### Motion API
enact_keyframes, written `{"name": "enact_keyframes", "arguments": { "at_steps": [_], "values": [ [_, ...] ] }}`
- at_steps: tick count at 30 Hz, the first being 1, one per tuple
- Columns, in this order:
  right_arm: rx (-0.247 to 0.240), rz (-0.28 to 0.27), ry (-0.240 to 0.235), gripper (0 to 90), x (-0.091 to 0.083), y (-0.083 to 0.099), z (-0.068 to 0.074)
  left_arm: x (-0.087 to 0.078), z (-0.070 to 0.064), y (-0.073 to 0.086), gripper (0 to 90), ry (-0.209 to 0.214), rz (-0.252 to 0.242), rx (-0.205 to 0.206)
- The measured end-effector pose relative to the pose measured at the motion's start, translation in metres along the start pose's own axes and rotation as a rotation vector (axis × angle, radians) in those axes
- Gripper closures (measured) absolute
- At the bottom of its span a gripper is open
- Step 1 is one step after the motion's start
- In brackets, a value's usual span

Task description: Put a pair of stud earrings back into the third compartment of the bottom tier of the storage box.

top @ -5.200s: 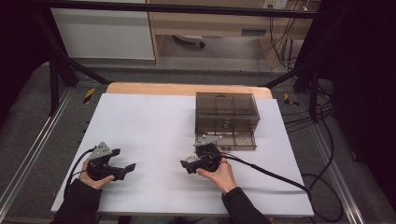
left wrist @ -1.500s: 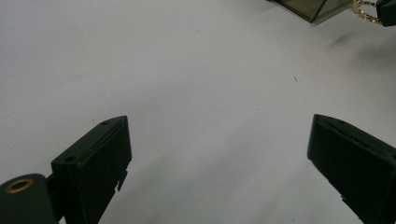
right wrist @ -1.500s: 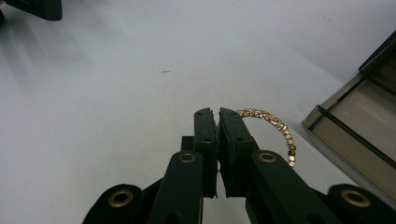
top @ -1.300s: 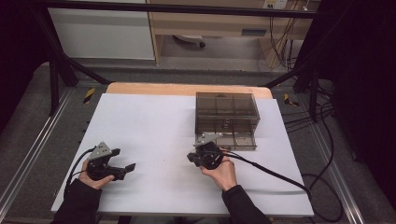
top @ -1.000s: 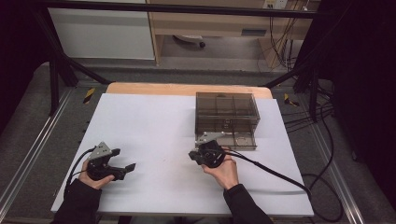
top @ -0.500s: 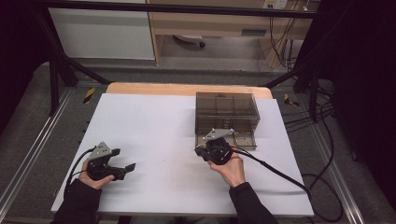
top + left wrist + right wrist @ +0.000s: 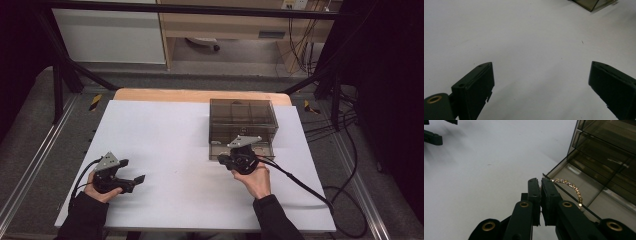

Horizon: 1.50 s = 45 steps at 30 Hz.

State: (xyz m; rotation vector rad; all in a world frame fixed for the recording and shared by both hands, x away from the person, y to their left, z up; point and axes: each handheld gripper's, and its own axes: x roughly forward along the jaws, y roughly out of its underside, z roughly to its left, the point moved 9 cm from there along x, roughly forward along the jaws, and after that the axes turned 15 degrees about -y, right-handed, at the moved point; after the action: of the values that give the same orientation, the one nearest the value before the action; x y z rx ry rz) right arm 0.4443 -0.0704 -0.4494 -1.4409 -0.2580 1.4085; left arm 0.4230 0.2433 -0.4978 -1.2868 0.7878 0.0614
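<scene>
I held the right tool [image 7: 226, 160] against the open lowest drawer [image 7: 584, 187] of the smoked-plastic drawer box [image 7: 243, 120]; over the preceding seconds it had travelled from the bare middle of the surface [image 7: 170, 130] up and rightward to the box front; I judged this the final approach before release. Its jaws stood narrow, pressed almost together, and in the right gripper view the gold chain bracelet [image 7: 569, 187] ran from between the jaw tips in an arc over the drawer's near wall and down inside the drawer; I recorded the tool as holding one end of the chain; the free end hung inside the tray, whether touching its floor I could not tell. The upper drawers appeared closed; their contents could not be made out through the tinted plastic.

The left tool [image 7: 131, 172] lay low at the near left of the surface, well apart from the box, unchanged in place throughout; its jaws stood wide with nothing between them, only white surface ahead in the left gripper view [image 7: 540, 82].

Assessment: placement nearly complete; remaining steps were to open the right tool so the chain dropped fully inside, then push the drawer shut; risk noted that links draped over the drawer wall could snag on closing.
</scene>
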Motion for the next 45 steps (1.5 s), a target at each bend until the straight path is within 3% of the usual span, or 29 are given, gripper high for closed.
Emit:
{"name": "enact_keyframes", "arguments": {
  "at_steps": [45],
  "values": [
    [0.106,-0.04,0.165,86.4,-0.059,0.017,-0.071,0.0,0.001,0.0,6.4,-0.001,0.002,0.001]
  ]
}}
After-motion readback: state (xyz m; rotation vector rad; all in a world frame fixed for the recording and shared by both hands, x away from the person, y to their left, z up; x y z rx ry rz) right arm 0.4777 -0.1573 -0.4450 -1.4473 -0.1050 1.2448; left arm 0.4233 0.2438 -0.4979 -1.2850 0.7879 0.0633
